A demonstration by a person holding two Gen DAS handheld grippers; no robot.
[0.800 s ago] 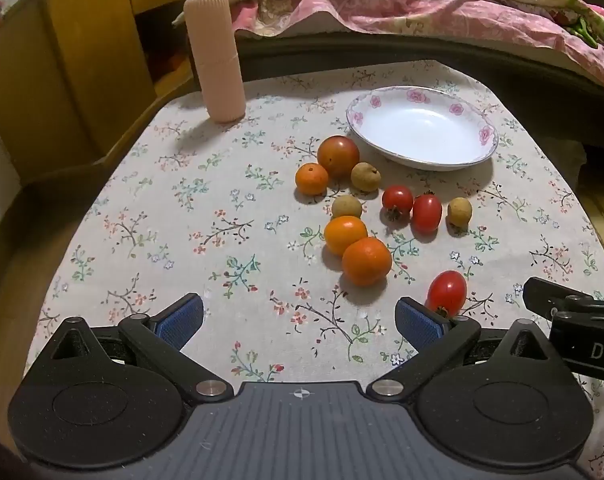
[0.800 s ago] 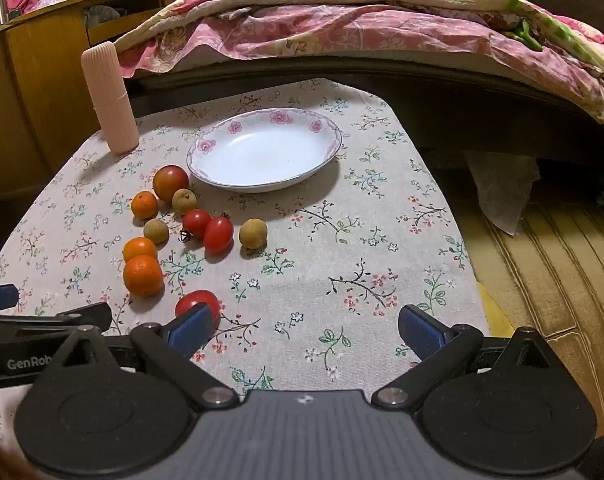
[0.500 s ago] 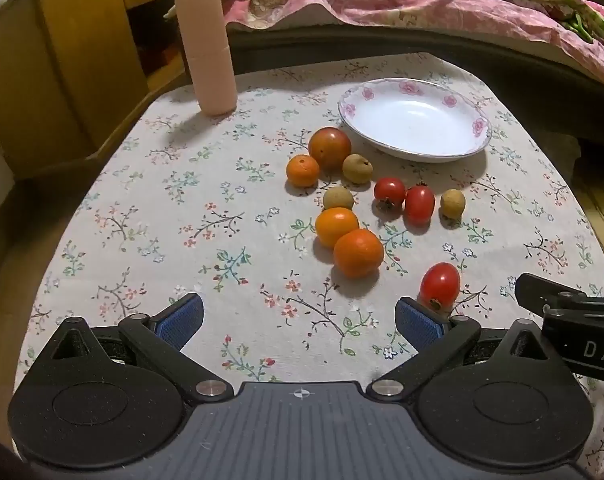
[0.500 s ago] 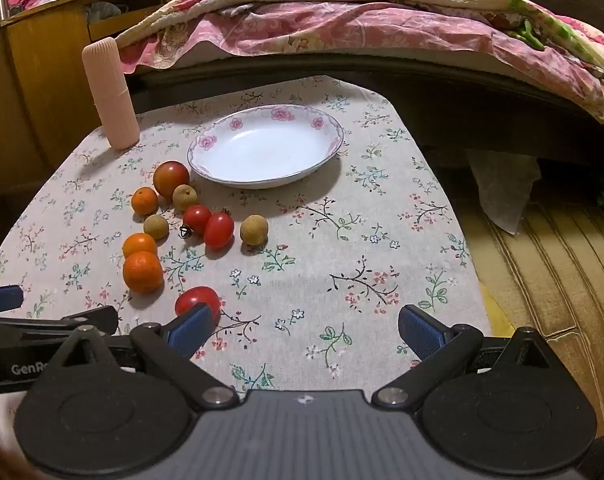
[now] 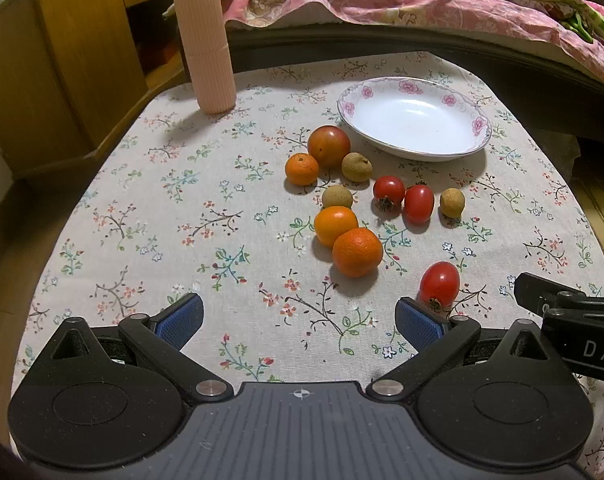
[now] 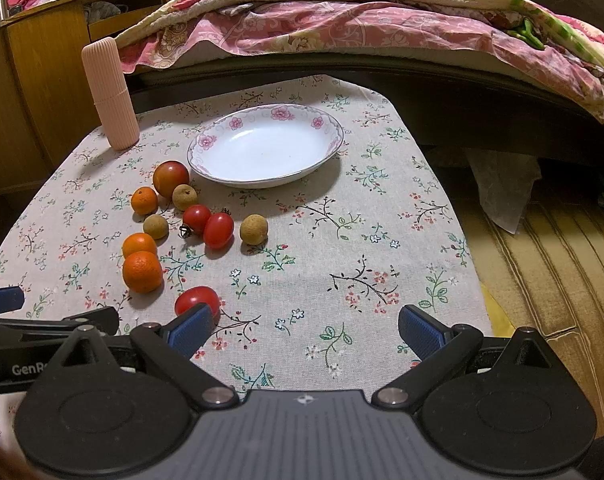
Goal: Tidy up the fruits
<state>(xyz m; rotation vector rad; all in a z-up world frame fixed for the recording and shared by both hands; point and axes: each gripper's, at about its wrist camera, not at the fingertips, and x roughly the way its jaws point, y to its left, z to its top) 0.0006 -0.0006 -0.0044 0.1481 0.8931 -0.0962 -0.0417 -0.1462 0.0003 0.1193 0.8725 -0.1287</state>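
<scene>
A white plate with pink flowers [image 5: 478, 124] [image 6: 330, 124] stands bare at the back of the floral tablecloth. In front of it lie several fruits: oranges [image 5: 357, 251] [image 6: 142, 271], red tomatoes [image 5: 419, 203] [image 6: 218, 230], brown longans [image 5: 452, 202] [image 6: 253, 229] and a larger reddish fruit [image 5: 328, 145] [image 6: 170, 179]. One tomato [image 5: 439, 282] [image 6: 197, 299] lies apart, nearest the grippers. My left gripper [image 5: 300, 322] is open, low over the near cloth, this tomato just beyond its right finger. My right gripper [image 6: 306, 330] is open beside it, the tomato at its left finger.
A tall ribbed pink container [image 5: 204, 46] [image 6: 111, 94] stands at the back left of the table. A wooden cabinet [image 5: 82, 52] is to the left, a bed with a pink quilt [image 6: 342, 24] behind. The table's right edge drops to a mat floor [image 6: 562, 260].
Both grippers have moved slightly forward over the table, so the fruits and plate sit a little closer in view. Both stay open; no fruit has moved.
</scene>
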